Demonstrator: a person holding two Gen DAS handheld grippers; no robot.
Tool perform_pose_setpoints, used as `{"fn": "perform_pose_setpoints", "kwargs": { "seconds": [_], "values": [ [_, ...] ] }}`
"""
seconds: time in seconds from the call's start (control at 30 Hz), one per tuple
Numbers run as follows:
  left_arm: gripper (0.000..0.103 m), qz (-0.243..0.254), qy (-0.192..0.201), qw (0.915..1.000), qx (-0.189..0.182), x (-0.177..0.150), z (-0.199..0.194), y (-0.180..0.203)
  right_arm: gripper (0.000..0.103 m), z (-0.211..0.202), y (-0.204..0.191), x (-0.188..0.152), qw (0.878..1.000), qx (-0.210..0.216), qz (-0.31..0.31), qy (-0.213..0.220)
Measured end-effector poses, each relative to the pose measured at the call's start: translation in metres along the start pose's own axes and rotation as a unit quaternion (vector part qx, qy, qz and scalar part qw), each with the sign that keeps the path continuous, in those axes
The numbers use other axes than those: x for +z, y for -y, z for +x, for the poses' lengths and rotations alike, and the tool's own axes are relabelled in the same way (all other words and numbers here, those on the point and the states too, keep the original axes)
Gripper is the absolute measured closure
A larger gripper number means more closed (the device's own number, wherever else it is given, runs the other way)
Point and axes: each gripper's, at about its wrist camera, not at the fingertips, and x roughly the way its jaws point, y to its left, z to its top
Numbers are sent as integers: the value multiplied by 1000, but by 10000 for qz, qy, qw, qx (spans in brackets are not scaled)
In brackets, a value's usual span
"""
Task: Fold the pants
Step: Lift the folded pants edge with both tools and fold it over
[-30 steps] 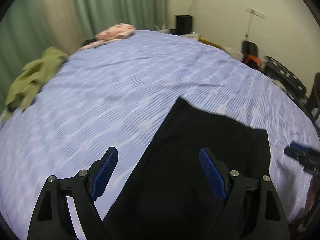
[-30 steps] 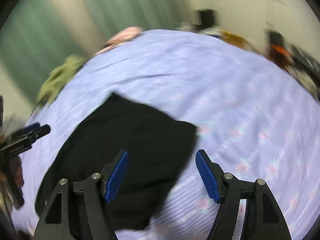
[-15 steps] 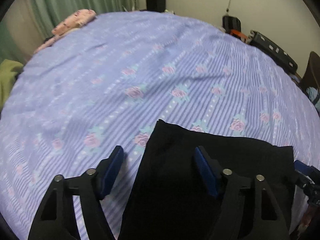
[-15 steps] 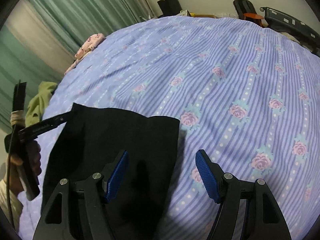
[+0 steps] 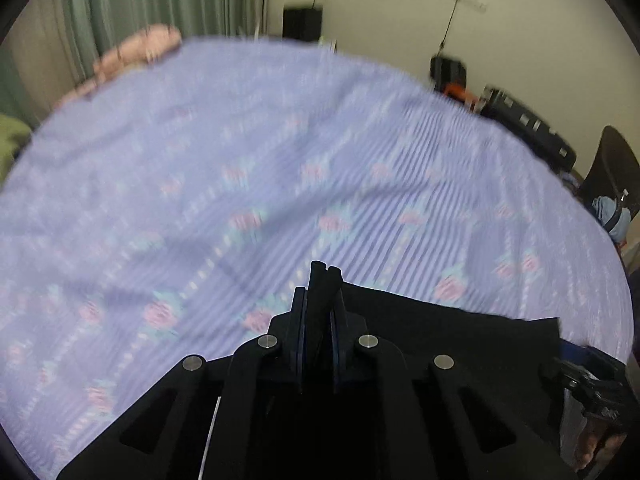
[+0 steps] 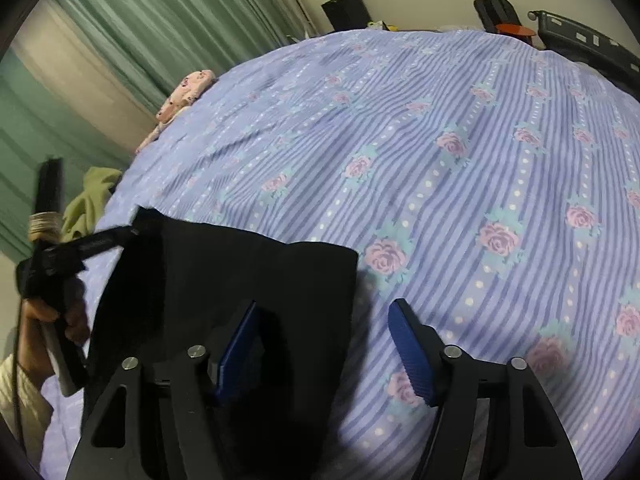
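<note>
The black pants (image 6: pixel 248 280) lie folded on the lilac flowered bedsheet (image 6: pixel 460 160). My left gripper (image 5: pixel 322 300) is shut on the far left corner of the pants (image 5: pixel 440 328), and a fold of black cloth sticks up between its pads. In the right wrist view the left gripper (image 6: pixel 132 232) pinches that corner at the left. My right gripper (image 6: pixel 324 340) is open and low over the pants' right edge, one pad over the cloth and one over the sheet.
A pink garment (image 6: pixel 184 96) and a green garment (image 6: pixel 88 204) lie at the bed's far left edge by green curtains. A black speaker (image 5: pixel 302 22), bags and a chair (image 5: pixel 612 176) stand along the wall at the right.
My left gripper has closed on the corner of the pants; it was open half a second ago. My right gripper has stayed open near the right edge.
</note>
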Motion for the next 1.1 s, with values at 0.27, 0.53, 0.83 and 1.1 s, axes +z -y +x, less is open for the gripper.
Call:
{"fn": "perform_pose_setpoints", "kwargs": {
  "seconds": [0.27,0.53,0.83,1.1],
  "values": [
    [92,157,136,9971,738,0,-12,-12,38,19,-3,11,9985,531,-87,-109],
    [92,-236,-31,9974,681,-5,0,-28,51,53,-7,34,9908,1293,-85,-379],
    [92,-135,50,9981,606,2,13,-10,96,4,-27,57,9913,330,-1225,356],
    [58,-221,-296,9885,1463,4,36,-25,82,42,-32,73,9832,-326,-1797,24]
  ]
}}
